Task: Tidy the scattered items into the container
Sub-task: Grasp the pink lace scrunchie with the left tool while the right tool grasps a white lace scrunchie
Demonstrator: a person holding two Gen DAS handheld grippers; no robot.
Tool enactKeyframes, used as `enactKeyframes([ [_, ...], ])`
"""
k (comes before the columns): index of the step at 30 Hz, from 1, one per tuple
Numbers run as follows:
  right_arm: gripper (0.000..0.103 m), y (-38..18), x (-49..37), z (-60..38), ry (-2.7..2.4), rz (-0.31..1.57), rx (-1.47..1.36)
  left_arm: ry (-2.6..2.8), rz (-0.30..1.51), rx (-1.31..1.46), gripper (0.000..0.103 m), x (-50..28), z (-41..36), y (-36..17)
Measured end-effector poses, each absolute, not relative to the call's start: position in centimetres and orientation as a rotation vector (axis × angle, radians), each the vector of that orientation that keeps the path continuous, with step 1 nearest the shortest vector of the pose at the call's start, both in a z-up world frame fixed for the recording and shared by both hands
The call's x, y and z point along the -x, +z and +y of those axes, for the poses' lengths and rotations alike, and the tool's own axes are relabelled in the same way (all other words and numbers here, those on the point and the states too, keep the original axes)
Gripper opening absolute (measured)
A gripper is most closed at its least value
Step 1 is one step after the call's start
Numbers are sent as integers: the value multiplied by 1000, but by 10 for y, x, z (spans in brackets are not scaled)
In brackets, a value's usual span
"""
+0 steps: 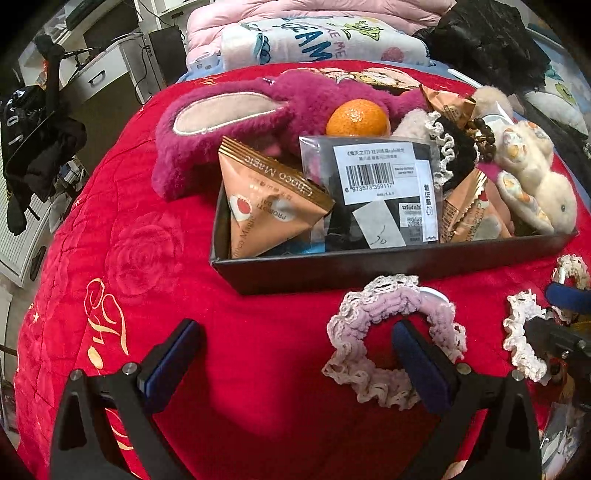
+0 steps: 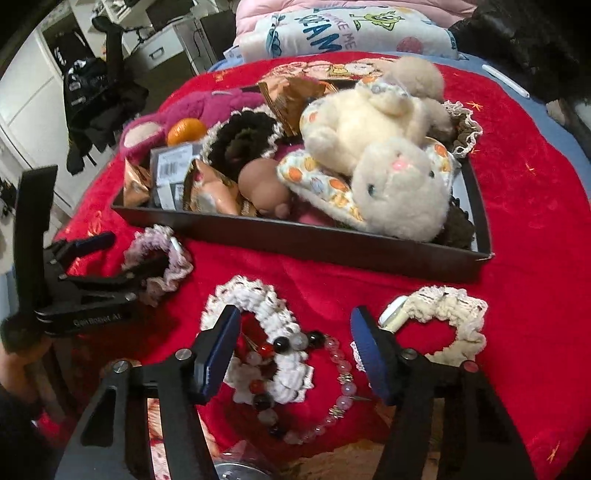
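A black tray (image 1: 369,266) (image 2: 332,245) on the red blanket holds plush toys, snack packets, an orange and dark scrunchies. My left gripper (image 1: 295,354) (image 2: 125,254) is open, its right finger standing inside the ring of a lilac lace-edged scrunchie (image 1: 395,325) (image 2: 162,258) in front of the tray. My right gripper (image 2: 295,350) is open around a white scrunchie (image 2: 280,332) tangled with a beaded bracelet (image 2: 340,369); the left pad is at the scrunchie's edge and the right pad stands apart from it. A cream scrunchie (image 2: 447,314) lies just outside the right finger.
The red blanket (image 1: 147,258) drops off at the left toward the floor and white furniture (image 1: 110,74). Folded bedding (image 2: 351,33) is piled behind the tray. A white plush rabbit (image 2: 388,166) rises above the tray's right half. A clear lid (image 2: 236,469) sits at the lower edge.
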State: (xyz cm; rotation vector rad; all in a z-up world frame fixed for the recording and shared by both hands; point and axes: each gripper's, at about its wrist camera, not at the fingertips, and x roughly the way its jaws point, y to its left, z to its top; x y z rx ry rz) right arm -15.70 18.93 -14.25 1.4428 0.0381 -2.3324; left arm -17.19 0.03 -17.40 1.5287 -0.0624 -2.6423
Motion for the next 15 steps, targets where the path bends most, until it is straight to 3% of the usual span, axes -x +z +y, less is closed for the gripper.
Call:
enactKeyframes([
  [10, 61, -148, 161, 184, -2359, 21, -1438, -2642, -34, -1498, 103, 179, 5, -176],
  [12, 56, -147, 160, 184, -2367, 33, -1431, -2638, -31, -1493, 103, 180, 7, -176],
  [14, 39, -146, 161, 184, -2374, 35, -1427, -2635, -29, -1494, 103, 181, 9, -175],
  [15, 37, -145, 161, 184, -2369, 30, -1421, -2634, -28, -1494, 103, 181, 9, -175],
])
